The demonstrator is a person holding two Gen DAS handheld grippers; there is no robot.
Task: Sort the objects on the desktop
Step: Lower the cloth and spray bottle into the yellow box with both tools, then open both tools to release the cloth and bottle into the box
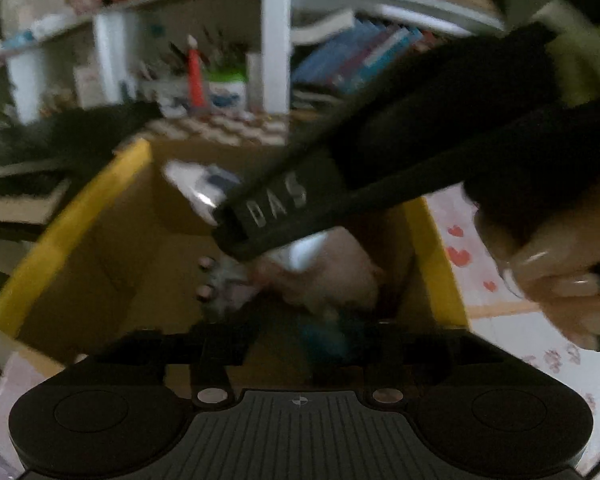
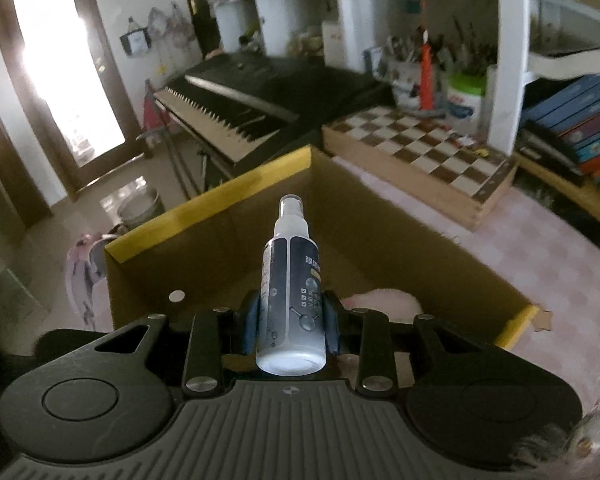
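The right gripper (image 2: pixel 290 322) has its blue fingers (image 2: pixel 247 330) closed on a small spray bottle (image 2: pixel 291 288), one pad on each side of the lower body; the bottle lies along the fingers, its flat base toward the camera and its clear cap pointing away, past the fingertips. Below and ahead of the fingers stands an open cardboard box (image 2: pixel 204 216) with yellow tape on its rim; inside it, just right of the fingers, lies a pale pink soft object (image 2: pixel 384 298), too blurred to name. Beyond the box, right of the fingers, a chessboard (image 2: pixel 424 148) rests on the pink checked surface (image 2: pixel 500 280); to the left is an electric keyboard (image 2: pixel 236 108).

In the left wrist view the picture is dark and blurred; the left gripper (image 1: pixel 300 344) points down into the same box (image 1: pixel 72 220), and I cannot tell how far its fingers are open; the right gripper's black body (image 1: pixel 380 176) crosses above them, held by a hand (image 1: pixel 552 272).
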